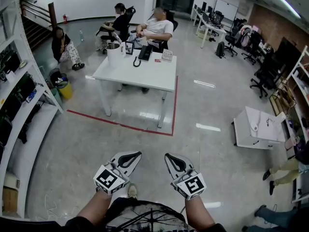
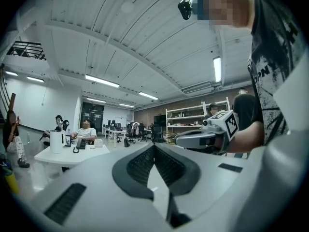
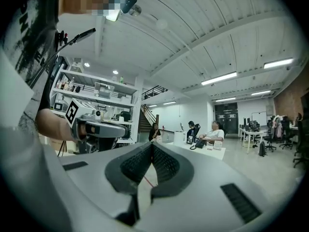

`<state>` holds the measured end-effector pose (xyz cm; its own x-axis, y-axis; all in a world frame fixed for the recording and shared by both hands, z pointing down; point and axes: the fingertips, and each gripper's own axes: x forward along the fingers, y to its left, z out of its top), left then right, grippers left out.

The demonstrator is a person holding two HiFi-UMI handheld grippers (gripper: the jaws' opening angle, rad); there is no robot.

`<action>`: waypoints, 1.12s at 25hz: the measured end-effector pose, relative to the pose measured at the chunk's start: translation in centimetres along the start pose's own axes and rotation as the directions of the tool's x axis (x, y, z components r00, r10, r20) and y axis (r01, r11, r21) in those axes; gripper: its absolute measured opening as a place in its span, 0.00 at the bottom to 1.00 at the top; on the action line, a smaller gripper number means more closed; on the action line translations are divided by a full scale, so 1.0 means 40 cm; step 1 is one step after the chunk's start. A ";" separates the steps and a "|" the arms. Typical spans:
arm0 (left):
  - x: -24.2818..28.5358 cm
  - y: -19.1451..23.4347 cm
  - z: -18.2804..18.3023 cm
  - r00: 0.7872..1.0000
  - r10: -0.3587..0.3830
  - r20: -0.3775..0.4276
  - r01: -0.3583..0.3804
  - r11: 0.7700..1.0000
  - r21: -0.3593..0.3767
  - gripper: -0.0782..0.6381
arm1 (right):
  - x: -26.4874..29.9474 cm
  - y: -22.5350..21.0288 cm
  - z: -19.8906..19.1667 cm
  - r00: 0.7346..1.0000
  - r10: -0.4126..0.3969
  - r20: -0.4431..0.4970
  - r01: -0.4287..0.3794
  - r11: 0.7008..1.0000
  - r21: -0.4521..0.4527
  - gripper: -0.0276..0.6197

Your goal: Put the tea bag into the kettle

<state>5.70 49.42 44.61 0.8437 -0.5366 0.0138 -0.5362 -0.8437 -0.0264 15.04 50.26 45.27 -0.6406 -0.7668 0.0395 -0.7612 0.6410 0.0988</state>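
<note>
My left gripper and right gripper both have their jaws clenched tip to tip with nothing between them, and they sit side by side, pointing level in front of me. The white kettle stands at the far left corner of the table, well ahead of both grippers, with a phone near it. A small red thing lies close by the phone, too small for me to call it the tea bag.
</note>
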 end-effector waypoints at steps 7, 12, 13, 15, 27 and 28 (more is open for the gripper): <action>0.007 0.137 -0.032 0.999 -0.015 -0.028 0.015 1.000 -0.004 0.12 | 0.130 -0.030 -0.009 1.000 -0.024 -0.017 0.024 1.000 0.011 0.06; 0.020 0.221 -0.051 0.999 -0.031 -0.031 0.030 0.999 -0.026 0.12 | 0.209 -0.052 -0.026 0.999 -0.036 -0.029 0.037 0.999 0.038 0.06; 0.022 0.235 -0.055 0.999 -0.038 -0.032 0.037 0.999 -0.028 0.12 | 0.224 -0.054 -0.025 0.999 -0.036 -0.026 0.037 0.998 0.042 0.06; 0.025 0.265 -0.063 0.998 -0.048 -0.037 0.047 0.998 -0.031 0.12 | 0.254 -0.058 -0.020 0.999 -0.037 -0.024 0.038 0.998 0.042 0.06; 0.019 0.403 -0.071 0.998 -0.056 -0.011 0.056 0.997 -0.045 0.12 | 0.394 -0.073 -0.007 0.998 -0.051 -0.029 0.051 0.998 0.028 0.06; 0.016 0.408 -0.070 0.998 -0.055 -0.008 0.055 0.997 -0.047 0.12 | 0.401 -0.073 -0.006 0.998 -0.049 -0.030 0.050 0.998 0.026 0.06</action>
<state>-2.60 35.26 46.98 0.8717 -0.4896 0.0229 -0.4900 -0.8715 0.0210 7.01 36.10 45.84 -0.5990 -0.7982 0.0641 -0.7947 0.6024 0.0751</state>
